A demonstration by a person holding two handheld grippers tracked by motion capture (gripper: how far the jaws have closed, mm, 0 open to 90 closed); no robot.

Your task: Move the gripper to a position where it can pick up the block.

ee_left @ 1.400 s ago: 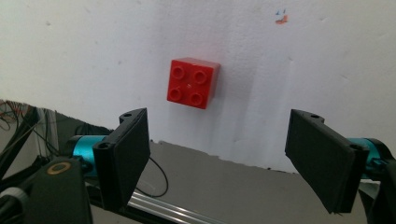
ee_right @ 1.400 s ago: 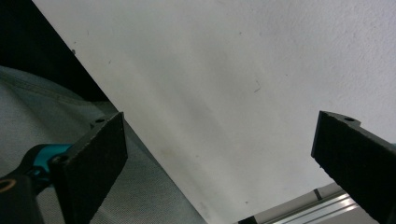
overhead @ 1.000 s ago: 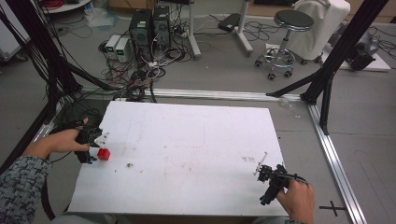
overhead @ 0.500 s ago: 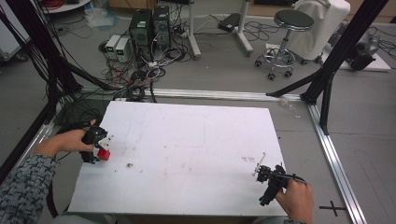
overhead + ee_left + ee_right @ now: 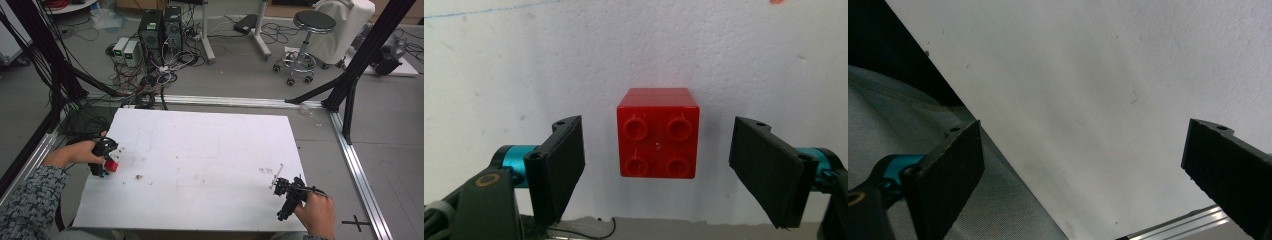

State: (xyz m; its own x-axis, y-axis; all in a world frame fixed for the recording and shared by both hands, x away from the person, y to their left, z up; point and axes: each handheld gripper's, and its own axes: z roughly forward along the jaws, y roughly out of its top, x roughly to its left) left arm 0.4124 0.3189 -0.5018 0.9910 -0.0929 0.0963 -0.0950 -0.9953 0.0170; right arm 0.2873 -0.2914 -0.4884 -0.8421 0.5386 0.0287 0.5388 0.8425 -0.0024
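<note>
We find the red block [image 5: 658, 133] resting studs-up on the white table [image 5: 210, 160], near the left edge and close to the person's side, sitting squarely between the two pads of the left gripper [image 5: 657, 172] with a clear gap on either side; that gripper's jaws stand apart and touch nothing. We judge the step in hand to be either the approach for a grasp or the moment just after a release; the pictures do not settle which. If a grasp is intended, the next move calls for the pads to come together evenly on the block's two side walls, with the hand kept level so the block does not twist or slide on the smooth surface. The right gripper [image 5: 1083, 170] waits at the near right corner of the table, its jaws wide apart with only bare board and grey cloth [image 5: 908, 120] between them, well apart from the block. In the high view the left hand [image 5: 75, 152] covers much of its gripper, so the pads cannot be made out there, and the block shows as a small red patch. The lower faces of the block are hidden, and small specks on the board are too faint to identify
</note>
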